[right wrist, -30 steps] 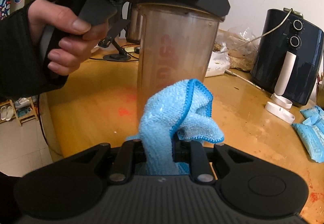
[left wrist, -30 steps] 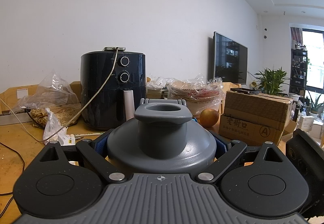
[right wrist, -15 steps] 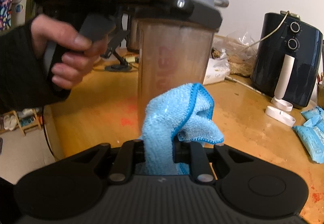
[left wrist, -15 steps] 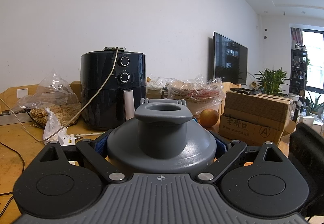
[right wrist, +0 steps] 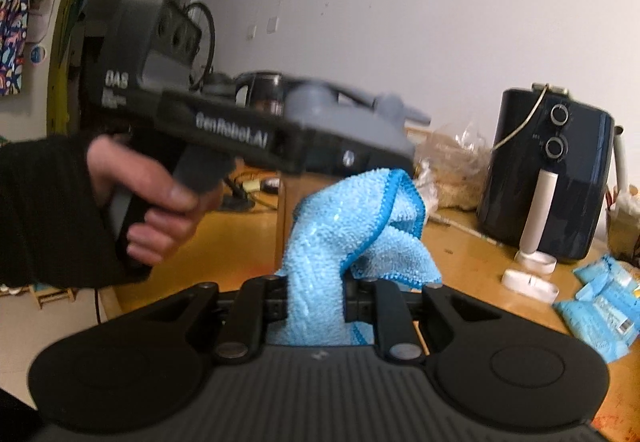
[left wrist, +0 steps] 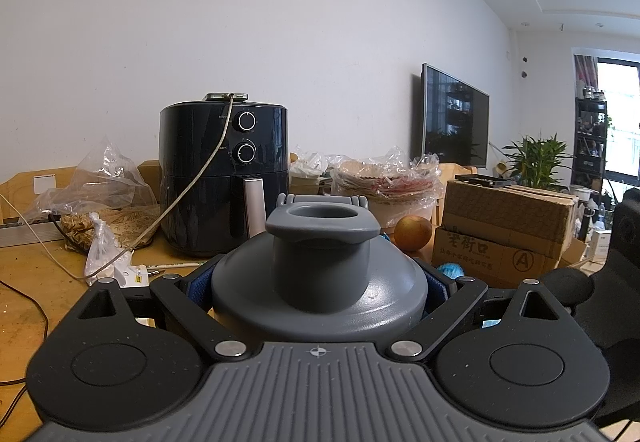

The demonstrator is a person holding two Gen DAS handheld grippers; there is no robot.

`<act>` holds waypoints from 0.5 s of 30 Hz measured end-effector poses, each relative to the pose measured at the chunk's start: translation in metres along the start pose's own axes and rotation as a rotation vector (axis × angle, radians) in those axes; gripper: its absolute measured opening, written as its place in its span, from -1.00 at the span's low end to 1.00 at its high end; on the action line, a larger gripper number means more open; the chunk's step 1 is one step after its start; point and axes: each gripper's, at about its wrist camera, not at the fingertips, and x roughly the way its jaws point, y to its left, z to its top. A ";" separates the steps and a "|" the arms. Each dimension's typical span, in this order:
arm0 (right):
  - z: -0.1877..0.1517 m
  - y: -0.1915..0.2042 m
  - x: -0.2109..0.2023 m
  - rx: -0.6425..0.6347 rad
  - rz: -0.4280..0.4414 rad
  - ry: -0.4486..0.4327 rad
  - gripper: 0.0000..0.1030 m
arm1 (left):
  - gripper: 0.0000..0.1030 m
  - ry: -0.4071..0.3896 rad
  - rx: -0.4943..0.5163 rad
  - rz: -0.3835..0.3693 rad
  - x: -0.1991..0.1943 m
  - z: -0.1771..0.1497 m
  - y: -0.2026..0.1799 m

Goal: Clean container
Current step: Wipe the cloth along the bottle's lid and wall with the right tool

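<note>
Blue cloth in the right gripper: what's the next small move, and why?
Probably press the blue cloth forward against the container wall and wipe down it. The right gripper pinches the cloth right at the wall, while the left gripper clamps the container under its grey lid.

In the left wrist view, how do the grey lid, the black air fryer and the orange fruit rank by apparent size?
1. grey lid, though nearness to the camera enlarges it
2. black air fryer
3. orange fruit
</note>
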 end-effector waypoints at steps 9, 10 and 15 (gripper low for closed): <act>0.007 0.001 -0.007 0.022 -0.013 -0.070 -0.78 | 0.85 -0.002 0.000 0.005 0.000 0.000 -0.001; 0.006 0.001 -0.007 0.024 -0.012 -0.071 -0.78 | 0.85 -0.002 0.001 0.005 0.000 0.000 -0.001; 0.006 0.002 -0.005 0.027 -0.014 -0.072 -0.78 | 0.85 -0.006 0.001 0.006 -0.001 -0.002 -0.002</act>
